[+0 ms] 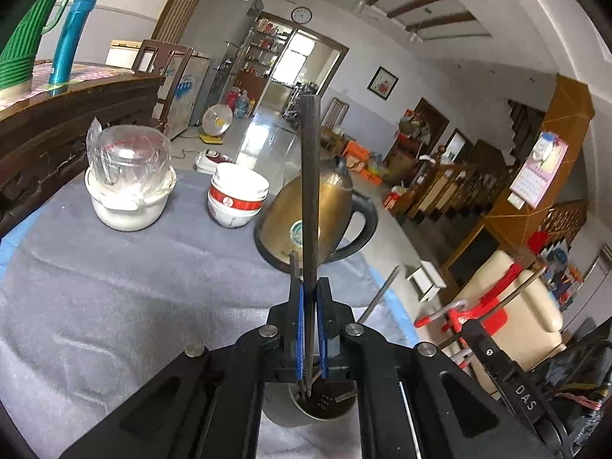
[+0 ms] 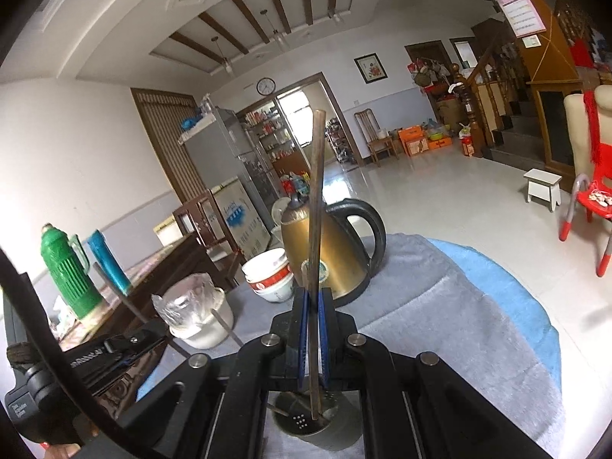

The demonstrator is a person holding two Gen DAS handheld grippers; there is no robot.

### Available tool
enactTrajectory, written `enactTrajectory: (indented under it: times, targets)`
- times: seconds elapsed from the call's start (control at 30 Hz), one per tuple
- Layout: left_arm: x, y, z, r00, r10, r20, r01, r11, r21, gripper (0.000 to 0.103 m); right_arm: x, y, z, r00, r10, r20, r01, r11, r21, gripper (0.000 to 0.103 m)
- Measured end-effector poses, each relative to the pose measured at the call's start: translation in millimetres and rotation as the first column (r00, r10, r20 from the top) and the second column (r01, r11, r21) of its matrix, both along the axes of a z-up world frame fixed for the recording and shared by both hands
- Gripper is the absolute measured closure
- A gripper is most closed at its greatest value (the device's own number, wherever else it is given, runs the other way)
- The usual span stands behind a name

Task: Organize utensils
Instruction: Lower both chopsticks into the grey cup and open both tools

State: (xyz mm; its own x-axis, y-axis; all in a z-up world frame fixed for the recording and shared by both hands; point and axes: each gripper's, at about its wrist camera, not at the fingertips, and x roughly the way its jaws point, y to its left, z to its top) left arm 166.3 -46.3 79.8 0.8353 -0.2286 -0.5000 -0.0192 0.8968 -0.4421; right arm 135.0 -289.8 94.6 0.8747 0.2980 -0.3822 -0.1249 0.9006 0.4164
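Observation:
In the left wrist view my left gripper [image 1: 310, 287] is shut on a dark chopstick [image 1: 309, 172] that stands nearly upright. Its lower end reaches into a metal utensil holder [image 1: 279, 405] under the jaws. A second thin stick [image 1: 293, 264] shows just beside the left finger. In the right wrist view my right gripper [image 2: 314, 294] is shut on another dark chopstick [image 2: 316, 191], also upright. Its tip is down in the perforated metal holder [image 2: 344, 434], where another stick end lies. The left tool's black body shows at that view's lower left.
On the grey cloth of the round table [image 1: 114, 287] stand a brass kettle [image 1: 283, 214], stacked red-and-white bowls [image 1: 237, 199] and a white pot with a plastic-wrapped jar [image 1: 130, 191]. A wooden sideboard with a green thermos [image 2: 69, 271] and a blue bottle [image 2: 109, 264] is at left. Red chair [image 2: 596, 199] at right.

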Motion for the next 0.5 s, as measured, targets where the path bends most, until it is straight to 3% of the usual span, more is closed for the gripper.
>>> enactTrajectory:
  times: [0.5]
  targets:
    - [20, -19, -35, 0.997, -0.015, -0.071, 0.020, 0.997, 0.076, 0.096, 28, 19, -41, 0.998, 0.009, -0.061, -0.013, 0.998, -0.061, 0.097]
